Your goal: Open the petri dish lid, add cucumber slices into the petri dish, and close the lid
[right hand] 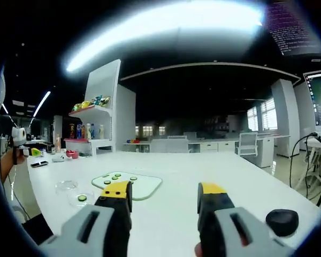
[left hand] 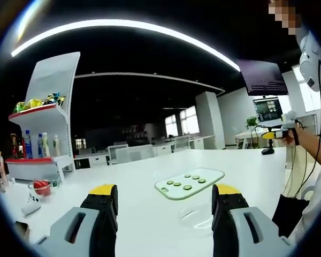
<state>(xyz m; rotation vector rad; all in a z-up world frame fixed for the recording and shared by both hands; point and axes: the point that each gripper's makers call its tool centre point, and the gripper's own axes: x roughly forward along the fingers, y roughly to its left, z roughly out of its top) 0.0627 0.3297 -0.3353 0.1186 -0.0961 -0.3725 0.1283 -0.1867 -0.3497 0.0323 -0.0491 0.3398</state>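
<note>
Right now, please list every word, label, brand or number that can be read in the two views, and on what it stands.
None can be read.
Hanging screen: lines of text, too small and blurred.
Monitor: picture only, no legible words.
Screen at the edge: lines of text, too blurred.
Bottles on the shelf: labels too small.
Cutting board, cucumber slices, both tongs: no text visible.

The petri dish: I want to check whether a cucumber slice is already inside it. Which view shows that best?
The right gripper view: the petri dish sits unobstructed, one green slice in it, its lid beside. In the left gripper view it is a faint glassy outline by the right jaw; contents unreadable.
</note>
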